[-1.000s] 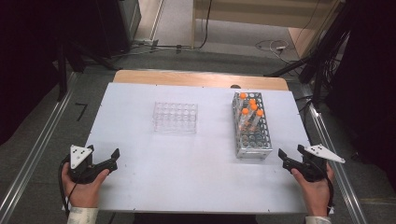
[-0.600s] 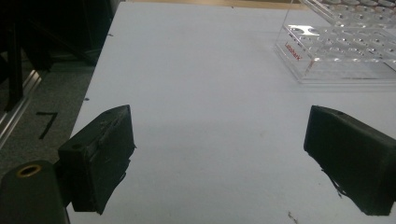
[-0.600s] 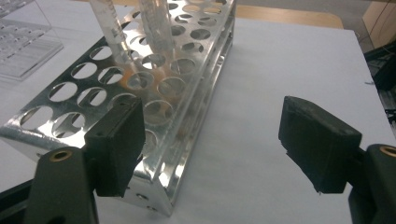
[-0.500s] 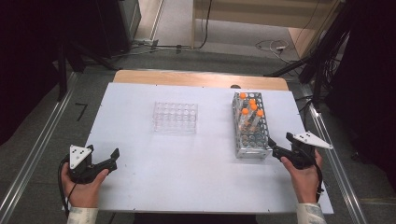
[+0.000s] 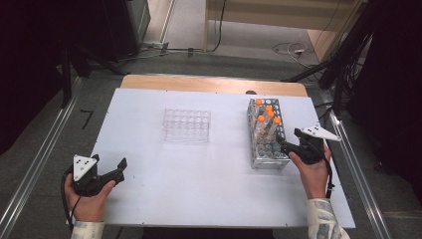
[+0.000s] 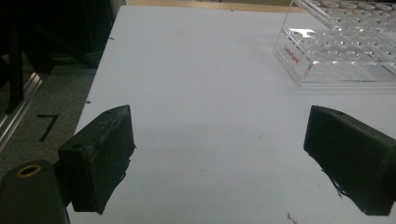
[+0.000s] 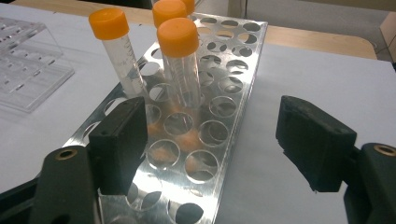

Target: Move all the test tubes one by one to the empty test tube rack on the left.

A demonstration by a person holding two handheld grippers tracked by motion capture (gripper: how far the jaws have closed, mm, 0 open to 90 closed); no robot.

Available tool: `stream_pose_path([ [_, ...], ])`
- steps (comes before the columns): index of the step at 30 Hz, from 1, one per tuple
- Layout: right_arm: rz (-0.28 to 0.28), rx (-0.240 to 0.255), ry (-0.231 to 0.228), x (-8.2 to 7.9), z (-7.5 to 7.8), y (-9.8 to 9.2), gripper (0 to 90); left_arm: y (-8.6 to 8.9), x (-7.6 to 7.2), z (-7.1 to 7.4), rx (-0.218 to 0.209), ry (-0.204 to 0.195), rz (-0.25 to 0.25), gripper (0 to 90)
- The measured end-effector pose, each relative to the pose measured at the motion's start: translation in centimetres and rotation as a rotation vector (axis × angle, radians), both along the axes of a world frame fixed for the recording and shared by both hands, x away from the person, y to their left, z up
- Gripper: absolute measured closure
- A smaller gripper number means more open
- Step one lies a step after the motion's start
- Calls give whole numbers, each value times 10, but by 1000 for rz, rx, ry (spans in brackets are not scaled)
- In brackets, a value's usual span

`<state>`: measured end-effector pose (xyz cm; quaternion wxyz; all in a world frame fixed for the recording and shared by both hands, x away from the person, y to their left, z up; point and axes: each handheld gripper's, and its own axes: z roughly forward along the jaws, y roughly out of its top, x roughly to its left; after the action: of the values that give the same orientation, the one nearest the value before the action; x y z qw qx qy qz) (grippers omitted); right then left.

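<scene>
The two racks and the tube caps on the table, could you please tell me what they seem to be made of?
Near rack: looks like shiny sheet metal, since it mirrors the orange. Far rack: clear glossy plastic, probably acrylic, as the table shows through. Tube caps: matte orange, likely plastic; the tubes are clear, glass or plastic I cannot tell.

Tubes (image 5: 267,117) in metal rack (image 5: 268,149), right of clear rack (image 5: 186,124).

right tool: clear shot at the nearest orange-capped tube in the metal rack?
Probably yes. The right tool is open above the metal rack; the nearest tube stands just ahead with only vacant holes before it.
</scene>
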<state>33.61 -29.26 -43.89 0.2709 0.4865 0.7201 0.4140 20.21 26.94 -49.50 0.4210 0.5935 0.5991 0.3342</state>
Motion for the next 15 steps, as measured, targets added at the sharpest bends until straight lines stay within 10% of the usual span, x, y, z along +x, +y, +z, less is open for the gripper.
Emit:
stream_pose_path([
  [15, 24, 6, 1, 27, -7, 13, 417, 0, 1, 0, -2, 1, -4, 89],
])
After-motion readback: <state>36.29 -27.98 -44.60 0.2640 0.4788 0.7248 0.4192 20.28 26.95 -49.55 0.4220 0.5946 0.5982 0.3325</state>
